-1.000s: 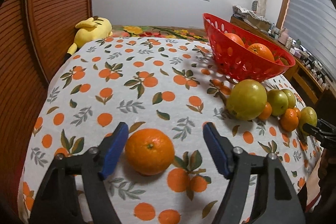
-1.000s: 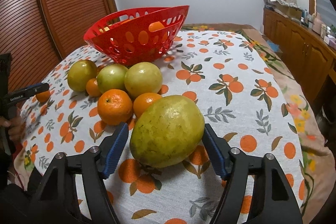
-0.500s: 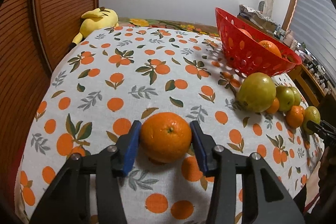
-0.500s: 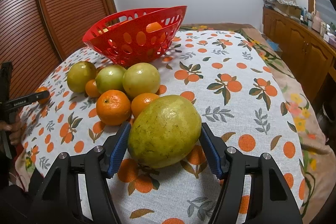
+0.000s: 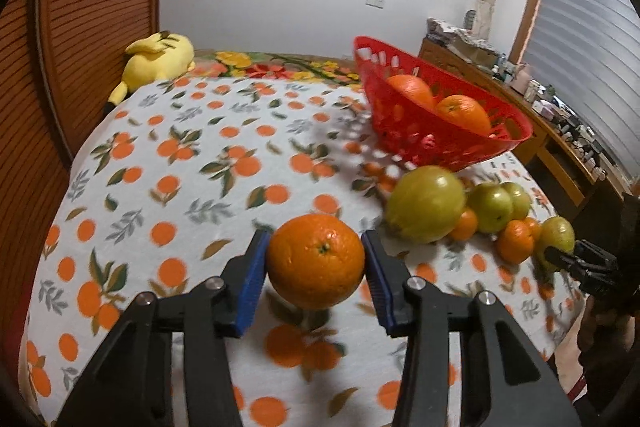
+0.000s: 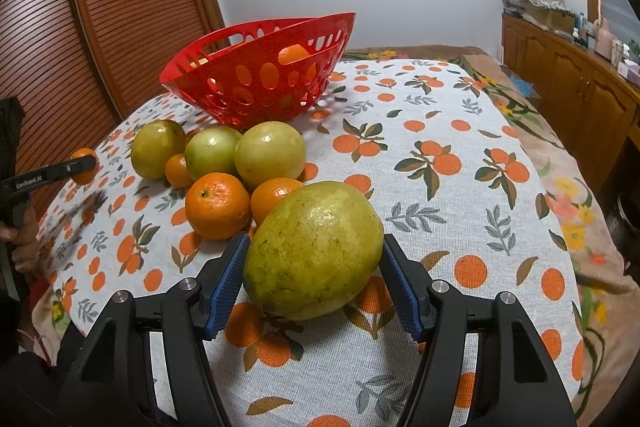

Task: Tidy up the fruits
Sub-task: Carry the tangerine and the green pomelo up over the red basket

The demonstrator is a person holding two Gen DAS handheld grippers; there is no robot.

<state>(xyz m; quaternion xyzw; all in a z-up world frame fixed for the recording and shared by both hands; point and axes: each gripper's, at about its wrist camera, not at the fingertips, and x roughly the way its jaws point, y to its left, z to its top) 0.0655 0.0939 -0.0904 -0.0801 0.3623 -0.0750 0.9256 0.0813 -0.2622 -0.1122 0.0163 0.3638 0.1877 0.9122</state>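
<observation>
My left gripper is shut on an orange and holds it just above the orange-print tablecloth, with its shadow below. My right gripper is shut on a large yellow-green citrus fruit that rests on the cloth. A red perforated basket stands behind it and holds oranges. Between the basket and the big fruit lies a cluster of green fruits and small oranges. At the left edge of the right wrist view, the held orange shows in the other gripper.
A yellow plush toy lies at the table's far left corner. Slatted wooden doors stand along the left side. A wooden cabinet with clutter on top runs along the right wall. A person's hand shows at the left table edge.
My left gripper's jaws closed on the orange and raised it off the cloth. The right jaws narrowed onto the large fruit, which has stayed in place.
</observation>
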